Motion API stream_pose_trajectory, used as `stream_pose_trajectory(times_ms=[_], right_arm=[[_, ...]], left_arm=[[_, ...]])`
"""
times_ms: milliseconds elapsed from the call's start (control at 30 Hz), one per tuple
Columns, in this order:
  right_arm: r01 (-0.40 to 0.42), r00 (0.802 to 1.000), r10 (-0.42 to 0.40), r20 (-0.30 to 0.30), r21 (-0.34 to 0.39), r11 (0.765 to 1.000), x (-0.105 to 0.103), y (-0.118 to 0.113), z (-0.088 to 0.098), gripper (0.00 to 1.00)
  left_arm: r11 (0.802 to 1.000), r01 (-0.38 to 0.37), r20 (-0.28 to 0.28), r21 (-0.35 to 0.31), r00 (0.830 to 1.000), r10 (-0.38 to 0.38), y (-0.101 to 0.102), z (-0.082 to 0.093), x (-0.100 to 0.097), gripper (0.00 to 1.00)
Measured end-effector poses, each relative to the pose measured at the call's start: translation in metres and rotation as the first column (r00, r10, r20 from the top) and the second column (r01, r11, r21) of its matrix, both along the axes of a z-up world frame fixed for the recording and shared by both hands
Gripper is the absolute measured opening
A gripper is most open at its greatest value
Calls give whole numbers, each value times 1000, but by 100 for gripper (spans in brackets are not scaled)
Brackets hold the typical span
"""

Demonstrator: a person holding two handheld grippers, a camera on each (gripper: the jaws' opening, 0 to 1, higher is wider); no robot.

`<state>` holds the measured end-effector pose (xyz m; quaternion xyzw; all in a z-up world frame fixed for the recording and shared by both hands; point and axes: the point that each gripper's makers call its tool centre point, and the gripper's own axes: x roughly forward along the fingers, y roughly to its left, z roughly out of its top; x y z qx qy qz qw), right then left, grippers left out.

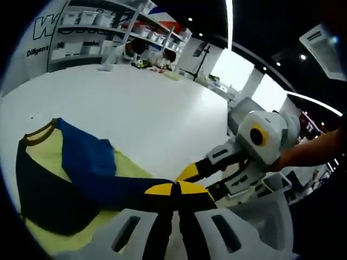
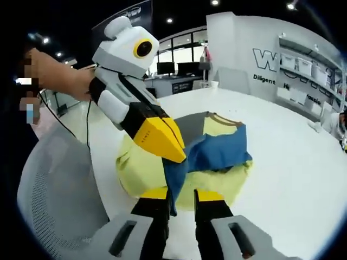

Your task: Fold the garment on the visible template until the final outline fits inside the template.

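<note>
Garment lies bunched on the white tabletop: yellow body, blue panel draped across it, dark sleeve, striped collar at the far end. No template outline can be made out under it.

Left claw: yellow tips pressed together, pinching the blue edge where it narrows to a strip. In the right gripper view the left claw bites the same blue fabric from above.

Right claw: tips slightly apart, the blue edge hanging between them; whether it pinches the cloth, cannot tell. In the left gripper view the right claw sits just beside the left one.

Key relation: both claws meet at one near corner; the garment's long axis runs away from them toward the collar. Judgement: the next fold carries this corner along that axis.
</note>
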<state>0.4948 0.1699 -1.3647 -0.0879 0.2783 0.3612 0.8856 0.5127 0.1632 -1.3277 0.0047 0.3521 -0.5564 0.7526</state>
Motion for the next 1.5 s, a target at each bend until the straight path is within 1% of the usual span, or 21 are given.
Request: stream_pose_trajectory(times_ms=[67,167,200,267,300,333,367,400,467,600,667,700,733,867,967,1067,1200,1500], right_arm=[[-13,1000,13,-5,-10,1000,-1,2,-1,0],[-17,1000,17,2,-24,1000,-1,3,-1,0],[-15,1000,15,-3,-17,1000,-1,3,-1,0],[-12,1000,12,-10,-17,1000,-1,2,-1,0],[-13,1000,13,-10,-21,1000,-1,2,-1,0],[-12,1000,12,-12,-25,1000,0,1,-2,0],[-7,1000,6,-24,-29,1000,0,0,-4,0],[-3,999,2,-34,-27,1000,0,-2,-5,0],[2,999,-4,-41,-28,1000,0,-4,-7,0],[19,998,-21,-53,-34,999,1,-11,-10,0],[27,998,-30,-60,-36,999,1,-15,-13,0],[29,998,-31,-62,-38,999,1,-17,-13,0],[31,997,-34,-63,-41,999,1,-19,-15,0],[45,997,-48,-63,-52,998,2,-25,-16,0],[61,996,-64,-58,-52,997,4,-29,-15,0],[89,995,-91,-45,-46,995,8,-36,-11,0],[126,992,-127,-19,-48,991,12,-46,-6,0],[211,977,-208,45,-71,975,20,-75,6,0]], left_arm=[[1000,2,-2,-2,1000,-2,0,1,-1,4],[1000,11,6,1,1000,-11,2,2,-1,4],[1000,18,13,1,1000,-18,3,2,-1,4],[999,41,40,9,998,-41,4,2,-2,4],[998,62,86,27,994,-64,6,1,0,4],[996,85,116,26,989,-88,5,2,-2,5],[996,86,149,34,985,-90,6,2,1,7],[994,98,181,42,978,-104,7,3,2,9],[994,102,213,35,971,-107,8,5,3,15],[995,98,259,25,961,-101,13,9,6,33],[995,91,286,39,953,-98,19,7,10,40],[995,86,292,44,952,-96,21,5,12,43],[995,83,293,52,952,-94,25,4,13,43],[995,61,312,80,946,-83,40,-3,22,42],[994,35,300,103,952,-65,54,-12,29,42],[990,19,299,139,952,-60,66,-22,34,41],[986,1,285,165,957,-49,75,-31,38,39],[967,-14,287,253,956,-61,89,-57,47,35]])
